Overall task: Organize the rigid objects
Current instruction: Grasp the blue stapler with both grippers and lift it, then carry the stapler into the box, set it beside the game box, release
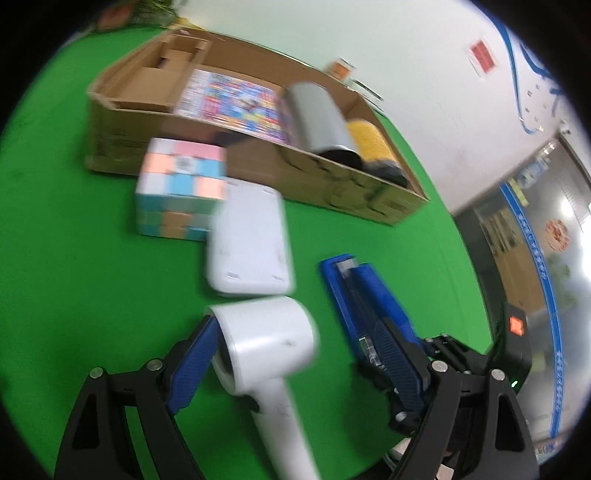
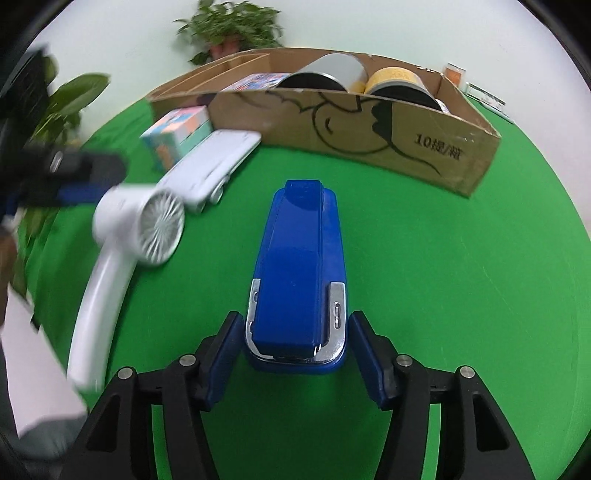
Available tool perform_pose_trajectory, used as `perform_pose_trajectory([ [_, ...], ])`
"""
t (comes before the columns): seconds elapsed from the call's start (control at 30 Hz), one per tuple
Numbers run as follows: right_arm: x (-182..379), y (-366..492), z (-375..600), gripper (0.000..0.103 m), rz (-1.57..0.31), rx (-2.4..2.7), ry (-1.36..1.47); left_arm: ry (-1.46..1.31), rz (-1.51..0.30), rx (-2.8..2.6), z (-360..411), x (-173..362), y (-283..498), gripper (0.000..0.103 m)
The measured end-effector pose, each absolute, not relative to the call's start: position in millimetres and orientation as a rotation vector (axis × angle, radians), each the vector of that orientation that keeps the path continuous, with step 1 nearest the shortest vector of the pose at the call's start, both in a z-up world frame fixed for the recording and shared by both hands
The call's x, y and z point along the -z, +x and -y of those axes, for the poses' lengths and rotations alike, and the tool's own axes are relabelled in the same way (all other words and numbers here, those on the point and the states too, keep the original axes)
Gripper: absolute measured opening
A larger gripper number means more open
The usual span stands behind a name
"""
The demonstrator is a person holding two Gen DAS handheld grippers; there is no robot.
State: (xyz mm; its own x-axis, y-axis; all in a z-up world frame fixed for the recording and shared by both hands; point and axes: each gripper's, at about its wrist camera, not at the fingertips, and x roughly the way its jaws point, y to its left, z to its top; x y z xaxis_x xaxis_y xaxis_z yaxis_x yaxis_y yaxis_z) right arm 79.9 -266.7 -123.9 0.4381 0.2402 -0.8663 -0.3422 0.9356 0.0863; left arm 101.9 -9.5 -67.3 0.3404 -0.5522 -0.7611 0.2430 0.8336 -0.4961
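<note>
A white handheld fan (image 1: 264, 345) lies on the green table between the open fingers of my left gripper (image 1: 295, 354); its left pad (image 1: 194, 363) is near the fan's head. It also shows in the right wrist view (image 2: 136, 225). A blue stapler (image 2: 299, 273) lies between the open fingers of my right gripper (image 2: 295, 350), which do not visibly clamp it. The stapler also shows in the left wrist view (image 1: 360, 295). A pastel puzzle cube (image 1: 181, 188) and a flat white device (image 1: 249, 242) lie near the cardboard box (image 1: 155, 122).
The box (image 2: 476, 147) holds a colourful booklet (image 1: 236, 99), a grey cylinder (image 1: 319, 118) and a yellow-wrapped roll (image 1: 369, 140). Potted plants (image 2: 229, 26) stand behind the table. A white wall rises behind the box.
</note>
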Motion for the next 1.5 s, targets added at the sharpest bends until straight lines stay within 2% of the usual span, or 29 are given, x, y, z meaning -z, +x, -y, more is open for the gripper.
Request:
perform_pose_trajectory([
  [0.2, 128.8, 67.0, 253.5, 0.069, -1.002, -0.322, -0.123, -0.295, -1.125, 0.555, 34.7, 61.7, 104.9, 0.085],
  [0.3, 129.9, 63.9, 256.7, 0.057, -0.972, -0.295, -0.103, -0.277, -1.116, 0.544, 35.7, 54.3, 101.9, 0.085],
  [0.5, 128.9, 63.0, 267.8, 0.057, -0.982, -0.292, -0.025, -0.327, -1.116, 0.616, 49.3, 40.3, 92.8, 0.085],
  [0.9, 128.3, 36.8, 341.2, 0.056, -1.083, -0.366, 0.497, -0.319, -1.332, 0.724, 131.7, 68.7, 100.8, 0.085],
  [1.07, 133.5, 29.2, 356.1, 0.056, -1.079, -0.383, 0.599, -0.259, -1.410, 0.698, 158.1, 89.8, 105.3, 0.079],
  [1.2, 134.1, 28.3, 352.7, 0.056, -1.074, -0.382, 0.596, -0.233, -1.416, 0.698, 166.5, 96.5, 106.4, 0.068],
  [1.5, 124.7, 36.5, 335.4, 0.056, -1.051, -0.358, 0.501, -0.205, -1.356, 0.696, 159.6, 84.3, 93.4, 0.065],
])
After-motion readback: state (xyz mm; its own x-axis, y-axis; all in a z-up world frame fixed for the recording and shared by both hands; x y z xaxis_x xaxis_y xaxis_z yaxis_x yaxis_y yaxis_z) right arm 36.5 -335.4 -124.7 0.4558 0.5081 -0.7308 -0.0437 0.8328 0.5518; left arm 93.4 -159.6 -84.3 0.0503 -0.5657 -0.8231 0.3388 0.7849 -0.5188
